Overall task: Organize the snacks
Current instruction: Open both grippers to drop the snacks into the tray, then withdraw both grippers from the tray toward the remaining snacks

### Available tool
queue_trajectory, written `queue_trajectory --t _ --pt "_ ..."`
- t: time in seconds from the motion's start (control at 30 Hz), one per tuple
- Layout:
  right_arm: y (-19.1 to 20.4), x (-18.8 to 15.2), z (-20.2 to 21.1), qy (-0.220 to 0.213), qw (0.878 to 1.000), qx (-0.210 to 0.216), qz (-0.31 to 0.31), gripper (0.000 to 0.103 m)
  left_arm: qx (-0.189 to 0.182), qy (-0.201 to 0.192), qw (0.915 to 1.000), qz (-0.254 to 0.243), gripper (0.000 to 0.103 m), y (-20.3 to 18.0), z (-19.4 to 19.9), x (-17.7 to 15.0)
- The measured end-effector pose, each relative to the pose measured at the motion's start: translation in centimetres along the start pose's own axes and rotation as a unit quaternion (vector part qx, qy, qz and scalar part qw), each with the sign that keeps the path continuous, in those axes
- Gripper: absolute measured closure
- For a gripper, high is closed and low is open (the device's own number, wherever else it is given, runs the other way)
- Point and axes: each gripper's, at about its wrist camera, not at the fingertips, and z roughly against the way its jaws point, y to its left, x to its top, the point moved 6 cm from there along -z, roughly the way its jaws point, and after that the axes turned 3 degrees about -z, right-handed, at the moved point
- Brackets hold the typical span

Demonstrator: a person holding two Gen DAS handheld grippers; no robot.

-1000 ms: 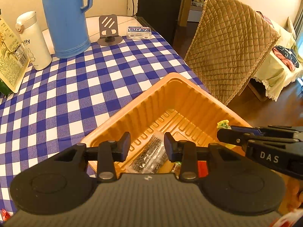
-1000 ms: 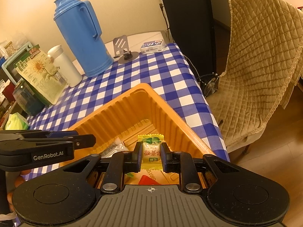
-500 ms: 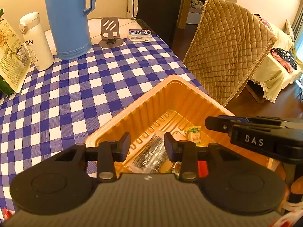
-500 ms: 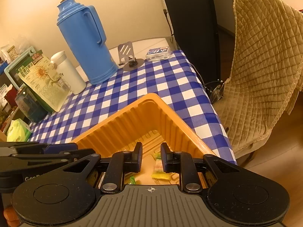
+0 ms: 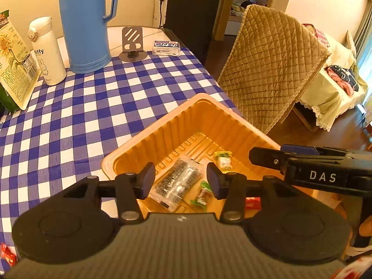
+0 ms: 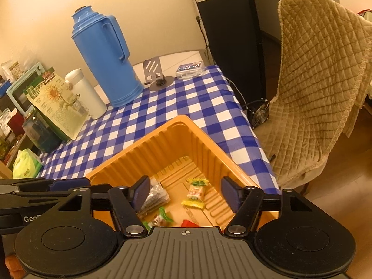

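Both grippers poised above an orange tray [image 5: 162, 137] set cornerwise on a blue-checked tablecloth [image 5: 76, 116], near the table's right edge. Left gripper [image 5: 181, 177] opening, fingers spread, nothing pinched; a clear packet [image 5: 177, 183] and a green-wrapped candy [image 5: 202, 195] lying on the tray floor below the gap. Right gripper [image 6: 183, 191] opening too, fingers spread wide and gripping nothing; a yellow-wrapped candy [image 6: 195, 193] flat on the tray floor beneath, apart from both pads. A red wrapper [image 6: 189, 223] at the tray's near side, partly hidden by the gripper body. In the left view, the right gripper reaching in over the tray's right rim.

Beyond the tray's far corner, bare cloth up to a blue thermos [image 5: 86, 21], a white bottle [image 5: 47, 51], a phone stand [image 5: 132, 44] and a small blue box [image 5: 166, 46] along the back. A sunflower bag [image 5: 14, 60] at the far left. Right of the table edge, a quilt-covered chair [image 6: 313, 93] standing near.
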Motion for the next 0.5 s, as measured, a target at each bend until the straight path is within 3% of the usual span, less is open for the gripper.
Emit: queue_trajectory --t 0.5 --pt "0.1 -2.9 6.8 -0.010 1.000 0.008 -0.003 0.027 -0.007 -0.027 0.9992 0.029 0.051 -1.2 6.7 -3.7"
